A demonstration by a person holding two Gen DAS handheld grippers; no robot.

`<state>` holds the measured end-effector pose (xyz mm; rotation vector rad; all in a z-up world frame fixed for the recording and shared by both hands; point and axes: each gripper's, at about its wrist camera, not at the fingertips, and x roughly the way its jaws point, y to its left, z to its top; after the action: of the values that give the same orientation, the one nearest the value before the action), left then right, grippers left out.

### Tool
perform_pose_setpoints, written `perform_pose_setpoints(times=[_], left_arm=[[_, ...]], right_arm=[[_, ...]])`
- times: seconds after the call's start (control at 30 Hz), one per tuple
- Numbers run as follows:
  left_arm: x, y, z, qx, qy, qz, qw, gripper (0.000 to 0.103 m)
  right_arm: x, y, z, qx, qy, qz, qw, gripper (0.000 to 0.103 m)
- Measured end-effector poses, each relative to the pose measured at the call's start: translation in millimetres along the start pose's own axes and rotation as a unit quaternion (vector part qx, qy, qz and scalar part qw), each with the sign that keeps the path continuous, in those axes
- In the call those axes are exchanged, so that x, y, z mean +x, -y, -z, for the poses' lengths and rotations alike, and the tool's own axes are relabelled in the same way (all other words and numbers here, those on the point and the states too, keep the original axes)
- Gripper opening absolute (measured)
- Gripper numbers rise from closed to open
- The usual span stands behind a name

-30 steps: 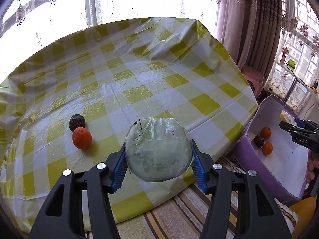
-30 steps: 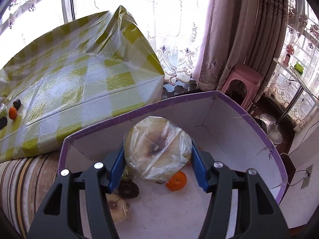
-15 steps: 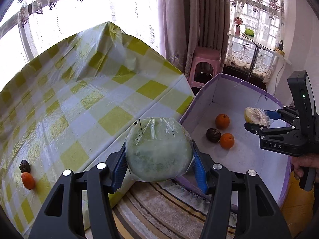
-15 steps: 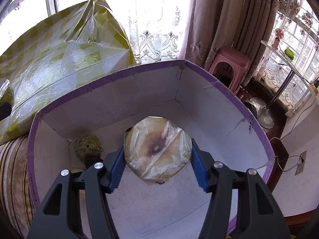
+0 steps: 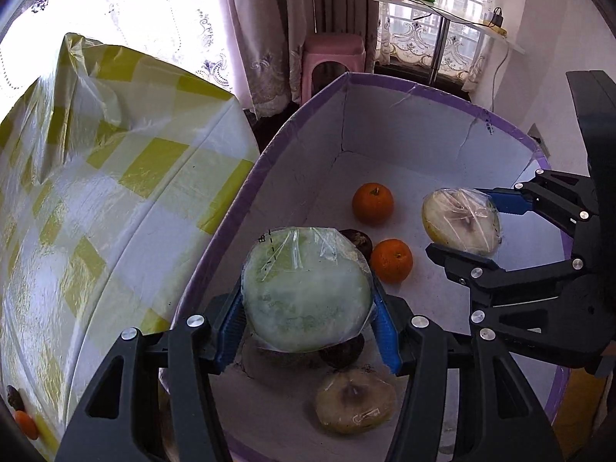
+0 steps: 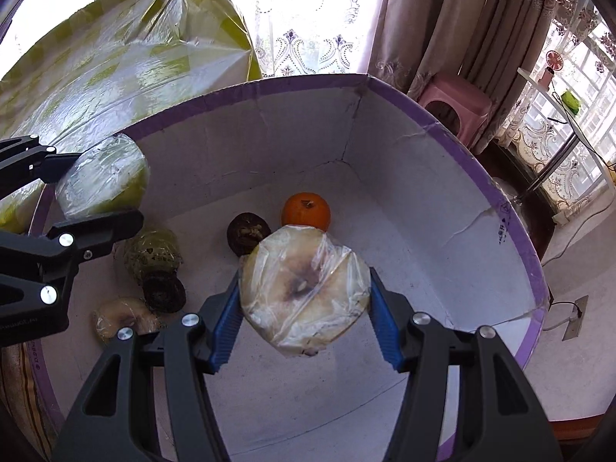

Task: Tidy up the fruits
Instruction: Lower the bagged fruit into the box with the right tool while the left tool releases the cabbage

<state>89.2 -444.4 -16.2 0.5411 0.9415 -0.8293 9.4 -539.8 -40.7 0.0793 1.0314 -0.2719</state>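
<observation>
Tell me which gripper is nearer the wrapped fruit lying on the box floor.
Left. The left gripper hangs almost over the wrapped fruit near the box wall, while the right gripper is farther along, past the oranges.

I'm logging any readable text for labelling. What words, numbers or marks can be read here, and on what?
Nothing reads clearly.
Box: small dark print on its inner wall near the rim, too small to read.
Green wrapped fruit in the left gripper: dashed black marks on the film, illegible.
Left gripper body, seen from the right wrist view: faint lettering, blurred.
</observation>
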Motion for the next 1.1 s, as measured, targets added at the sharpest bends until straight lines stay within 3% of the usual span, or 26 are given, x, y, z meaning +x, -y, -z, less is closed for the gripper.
perform_pose_setpoints(times=[0.2,0.47,0.67,0.9,1.1], left_arm=[[28,6,-11,0.032,-0.044,-0.005,0.9985,0.055],[47,10,-19,0.056,-0.066,-0.023,0.996,0.055],[53,15,-23,0.06,-0.067,-0.029,0.9955,0.056],[52,19,-20,0.067,-0.064,-0.042,0.9948,0.058],[37,17,-17,0.059,-0.035,-0.06,0.9959,0.063]], right_arm=[[12,-3,-2,-0.01,-0.02,0.009,1.0,0.06],[16,-4,-2,-0.008,-0.026,0.01,1.0,0.061],[17,-4,-2,-0.009,-0.028,0.012,0.999,0.062],[13,-3,0,-0.01,-0.021,0.02,1.0,0.07],[10,0,1,-0.006,-0.016,0.022,1.0,0.072]])
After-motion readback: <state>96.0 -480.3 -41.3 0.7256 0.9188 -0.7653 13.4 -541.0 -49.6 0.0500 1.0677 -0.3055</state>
